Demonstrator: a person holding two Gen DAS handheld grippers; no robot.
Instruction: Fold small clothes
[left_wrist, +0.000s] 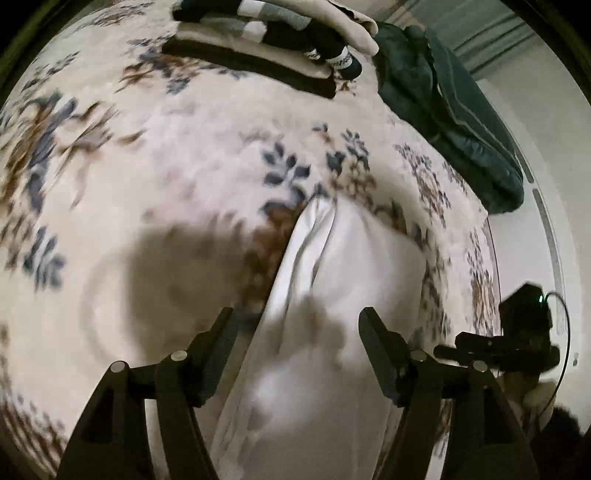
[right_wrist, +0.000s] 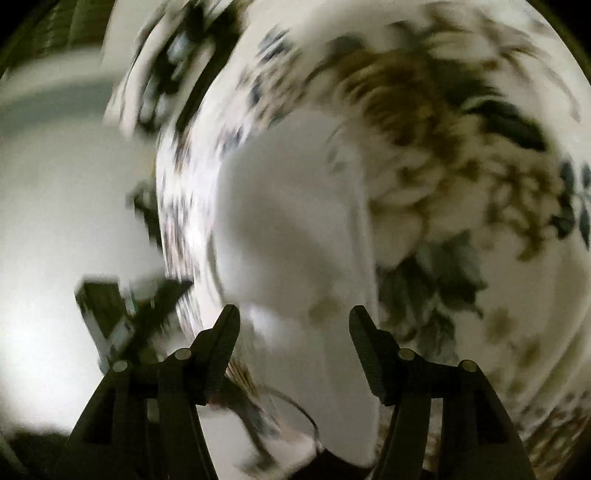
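While both tools gape wide, left tool (left_wrist: 297, 325) over white garment (left_wrist: 343, 258), folded pile (left_wrist: 273, 40) and green bundle (left_wrist: 454, 118) sit beyond on the floral blanket (left_wrist: 184, 155).

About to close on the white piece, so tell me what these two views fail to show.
- White garment: its near end runs under the left claw and off the left wrist view's bottom edge.
- Right wrist view: motion blur smears everything beyond the right claw.
- Folded pile: cut by the top edge.

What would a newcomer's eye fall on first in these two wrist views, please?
Probably the white garment lying on the floral blanket, right ahead of the open left gripper. Next, the stack of folded clothes at the far edge, beside a dark green bundle. The right view is heavily blurred.
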